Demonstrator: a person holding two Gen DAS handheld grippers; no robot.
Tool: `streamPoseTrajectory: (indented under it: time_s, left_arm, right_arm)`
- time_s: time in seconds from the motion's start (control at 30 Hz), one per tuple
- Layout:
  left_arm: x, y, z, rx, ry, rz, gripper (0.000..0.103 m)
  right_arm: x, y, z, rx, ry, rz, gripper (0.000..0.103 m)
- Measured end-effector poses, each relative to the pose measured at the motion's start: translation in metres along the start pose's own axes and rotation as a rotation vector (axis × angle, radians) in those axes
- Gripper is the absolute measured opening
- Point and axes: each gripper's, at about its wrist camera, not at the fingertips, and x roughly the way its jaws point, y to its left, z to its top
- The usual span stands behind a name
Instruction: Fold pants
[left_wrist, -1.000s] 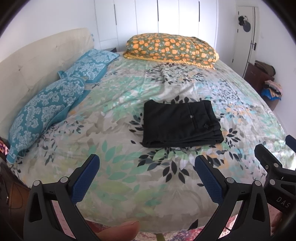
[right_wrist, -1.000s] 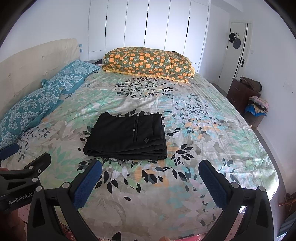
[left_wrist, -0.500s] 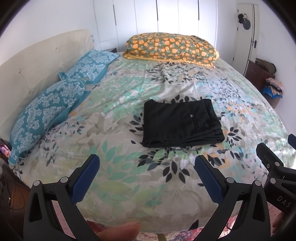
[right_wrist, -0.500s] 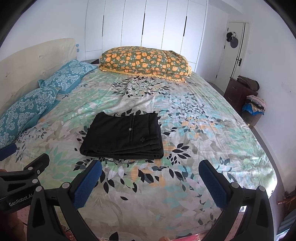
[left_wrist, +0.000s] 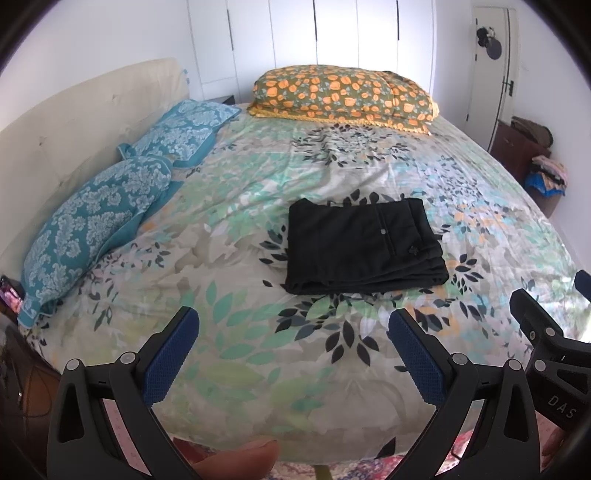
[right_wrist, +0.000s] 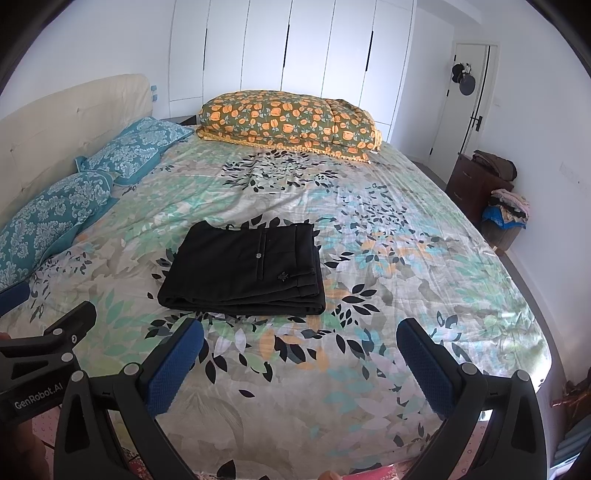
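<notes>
Showing a fingertip (left_wrist: 236, 458), left view only.

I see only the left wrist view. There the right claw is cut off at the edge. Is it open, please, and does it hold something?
Observer: The right claw is wide open and holds nothing.
Operator: Is it over the pants?
Observer: No. The pants lie folded on the bed beyond its fingertips, nearer its left finger than its right.
Operator: Does the right view show my left claw?
Observer: Yes, the left claw is at that view's left edge, and its side reads "GenRobot.AI".
</notes>
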Motion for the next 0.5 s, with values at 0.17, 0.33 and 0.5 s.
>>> streamPoseTrajectory:
  time_s: [0.17, 0.33, 0.5]
  left_arm:
    - [0.0015, 0.0026, -0.0004, -0.002, 0.008, 0.001, 0.103]
    - [0.0015, 0.0028, -0.0009, 0.001, 0.01, -0.015, 0.103]
    - [0.0003, 0.0015, -0.001, 0.006, -0.005, 0.005, 0.103]
  right_arm:
    - [-0.0014, 0.0029, -0.0001, -0.001, -0.002, 0.002, 0.103]
    - [-0.0014, 0.0053, -0.0001, -0.001, 0.002, 0.004, 0.103]
    - [-0.001, 0.0053, -0.0005, 0.001, 0.001, 0.004, 0.103]
